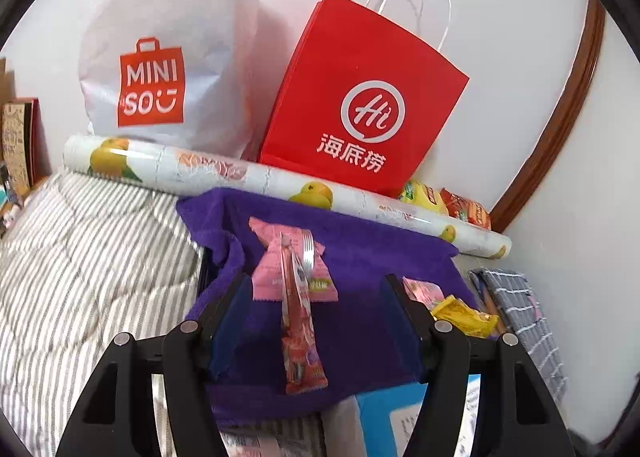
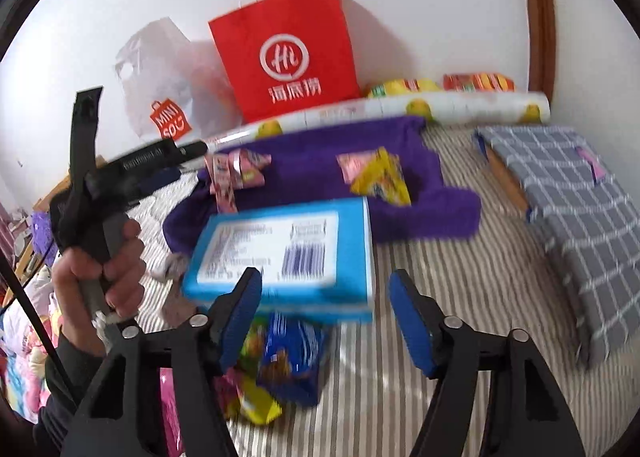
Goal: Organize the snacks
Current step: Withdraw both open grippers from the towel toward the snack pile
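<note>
I take the purple plush towel (image 1: 360,257) spread on the striped grey-and-white bed cover (image 1: 92,257) as my landmark. My left tool (image 1: 316,297) hovers over the towel with its blue-padded fingers (image 1: 230,321) spread apart, gripping nothing; between them, lying on the towel, I see a long red snack pouch (image 1: 300,337) resting partly across a pink snack wrapper (image 1: 280,261). Toward the towel's right edge sit a second pink wrapper (image 1: 424,291) and a crinkled yellow snack packet (image 1: 460,315), touching each other. Behind the towel runs a long roll of white fruit-printed paper (image 1: 280,181), and behind that a red paper bag with white handles (image 1: 360,97) and a white Miniso plastic bag (image 1: 160,57) stand against the wall, with more yellow and red snack packs (image 1: 448,205) just right of the red bag. My right tool (image 2: 326,317) also stands open, holding nothing, at the near side of a light blue rectangular box with a white barcode label (image 2: 280,253), which lies at the towel's front edge. Below the box, on the bed cover, lies a blurred heap with a dark blue snack bag (image 2: 288,361) and yellow and pink packets. Right of the towel is a grey checked cloth-covered block (image 2: 568,209). Left of it, my left hand (image 2: 100,269) grips the other tool's handle.
</note>
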### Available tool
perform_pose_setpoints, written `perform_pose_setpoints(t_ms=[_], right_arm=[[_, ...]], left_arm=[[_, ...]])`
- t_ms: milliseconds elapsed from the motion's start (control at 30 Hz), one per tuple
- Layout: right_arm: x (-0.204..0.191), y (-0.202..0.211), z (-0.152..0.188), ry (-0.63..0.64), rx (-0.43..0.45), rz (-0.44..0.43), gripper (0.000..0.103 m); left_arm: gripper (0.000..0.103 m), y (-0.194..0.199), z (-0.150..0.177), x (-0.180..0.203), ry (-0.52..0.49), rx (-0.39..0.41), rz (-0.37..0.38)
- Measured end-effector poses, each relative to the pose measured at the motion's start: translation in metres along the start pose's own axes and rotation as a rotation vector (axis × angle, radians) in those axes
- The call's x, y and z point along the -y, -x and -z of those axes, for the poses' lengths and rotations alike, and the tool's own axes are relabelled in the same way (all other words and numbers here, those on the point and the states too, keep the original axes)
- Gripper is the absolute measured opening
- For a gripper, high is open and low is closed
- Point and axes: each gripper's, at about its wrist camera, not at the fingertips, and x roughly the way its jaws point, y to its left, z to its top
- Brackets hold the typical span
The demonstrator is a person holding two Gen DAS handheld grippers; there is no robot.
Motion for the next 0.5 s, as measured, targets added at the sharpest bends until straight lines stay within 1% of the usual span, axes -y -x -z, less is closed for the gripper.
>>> perform_pose_setpoints(t_ms=[33,167,333,400,500], right_arm=[[0.0,0.0,0.004,-0.006,-0.008,-0.007,0.062],[-0.002,-0.007,0.018,-0.005,-0.046,-0.018,0.056],[-0.005,-0.026,0.033,-0.006,-0.112,-0.029,0.056],[-0.007,-0.032,0.037,-0.003,-0.124,-0.036,0.056],[-0.011,-0.041,0.039,0.005,-0.132,-0.021,0.058]], left_arm=[[0.063,0.004,0.001,-0.002,0.013,-0.008,0.013],[0.063,0.019,0.007,-0.004,0.001,-0.02,0.006],[0.063,0.042,0.015,-0.011,-0.027,-0.045,-0.029],[0.063,0.048,0.018,-0.013,-0.032,-0.053,-0.035],[0.063,0.06,0.023,-0.013,-0.053,-0.067,-0.042]])
